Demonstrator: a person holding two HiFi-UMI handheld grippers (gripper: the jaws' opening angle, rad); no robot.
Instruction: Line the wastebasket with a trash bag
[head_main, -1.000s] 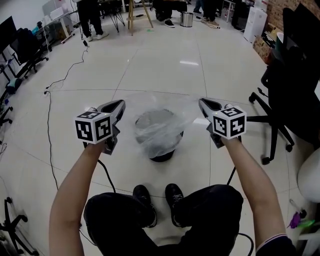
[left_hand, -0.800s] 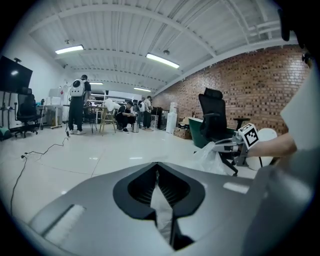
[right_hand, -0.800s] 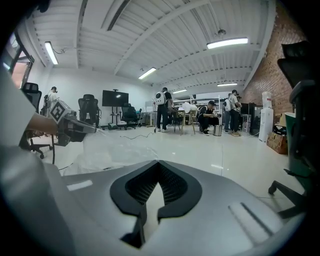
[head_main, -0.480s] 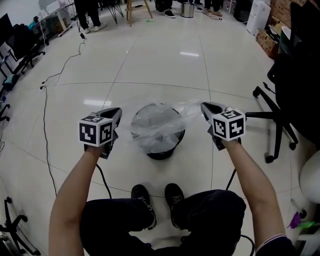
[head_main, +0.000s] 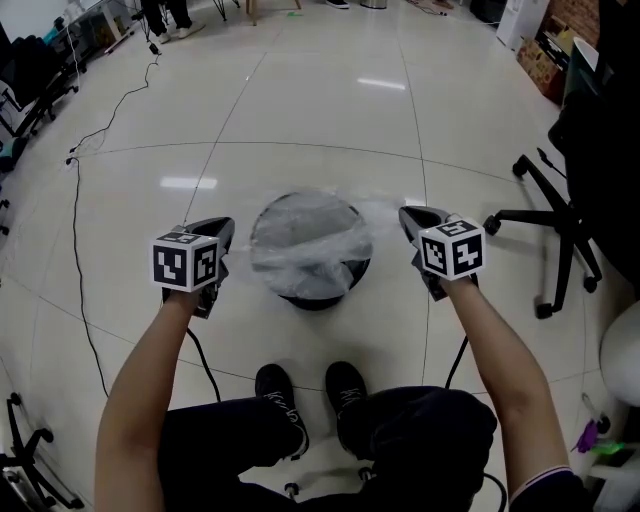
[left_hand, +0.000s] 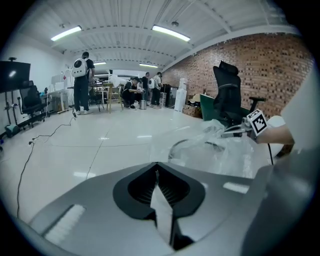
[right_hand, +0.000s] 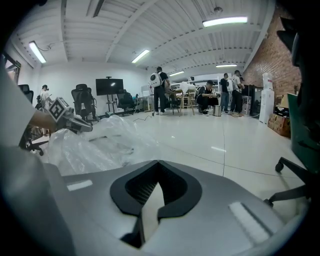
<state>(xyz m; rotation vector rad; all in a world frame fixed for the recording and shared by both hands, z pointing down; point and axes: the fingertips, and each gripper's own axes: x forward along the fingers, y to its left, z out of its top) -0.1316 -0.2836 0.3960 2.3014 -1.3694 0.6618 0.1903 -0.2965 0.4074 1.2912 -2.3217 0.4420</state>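
A round black wastebasket (head_main: 322, 293) stands on the floor in front of the person's feet. A clear trash bag (head_main: 308, 240) is spread across its mouth and sags into it. My left gripper (head_main: 222, 230) is left of the basket, shut on the bag's left edge. My right gripper (head_main: 408, 216) is on the other side, shut on the right edge. In the left gripper view a strip of film runs between the closed jaws (left_hand: 156, 169), with the bag (left_hand: 220, 150) and the right gripper (left_hand: 239, 131) beyond. The right gripper view shows its closed jaws (right_hand: 158, 166) pinching film too, and the bag (right_hand: 95, 145) at left.
A black office chair (head_main: 565, 190) stands at the right. A cable (head_main: 76, 230) trails over the pale tiled floor at left. A chair base (head_main: 22, 445) sits at the bottom left. The person's shoes (head_main: 276, 388) are just behind the basket.
Both grippers have come down with the bag held between them. The bag, earlier stretched above the basket, now lies over its mouth.
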